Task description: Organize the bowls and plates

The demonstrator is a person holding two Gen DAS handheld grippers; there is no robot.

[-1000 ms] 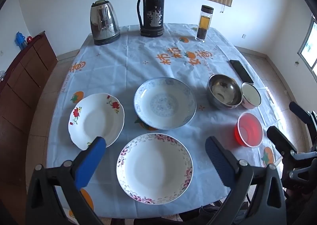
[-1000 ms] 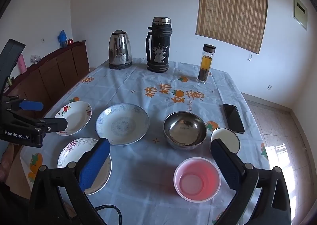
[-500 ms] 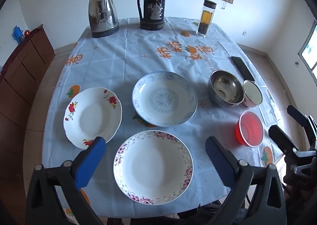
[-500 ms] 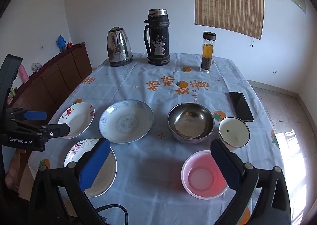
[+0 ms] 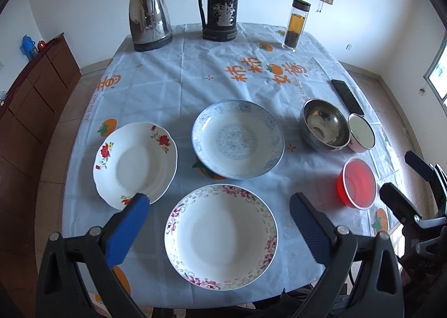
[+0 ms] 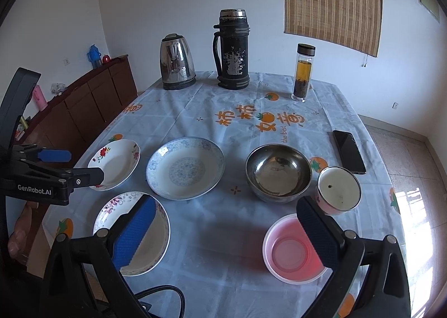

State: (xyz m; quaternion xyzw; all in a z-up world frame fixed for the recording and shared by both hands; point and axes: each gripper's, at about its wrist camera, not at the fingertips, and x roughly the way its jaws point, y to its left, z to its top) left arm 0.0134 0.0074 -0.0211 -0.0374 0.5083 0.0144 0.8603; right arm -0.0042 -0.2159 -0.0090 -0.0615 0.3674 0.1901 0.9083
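Both units held above the near edge of the desk [image 5: 173, 72], holding nothing. Left hand-held gripper [image 5: 218, 203]: jaws wide apart over the purple-rimmed plate [image 5: 220, 235]. Right hand-held gripper [image 6: 226, 209]: jaws wide apart, pink bowl [image 6: 290, 251] beneath. Blue-patterned plate [image 5: 237, 139] lies just beyond the purple-rimmed plate; red-flowered plate [image 5: 135, 160] left of it, steel bowl [image 5: 324, 125] and enamel cup [image 5: 361, 136] right

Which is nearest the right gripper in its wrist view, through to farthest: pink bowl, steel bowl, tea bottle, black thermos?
From the right gripper:
1. Pink bowl, just below its right finger.
2. Steel bowl, mid-table, right of centre.
3. Tea bottle, far right.
4. Black thermos, far edge, centre; close to the bottle's range.
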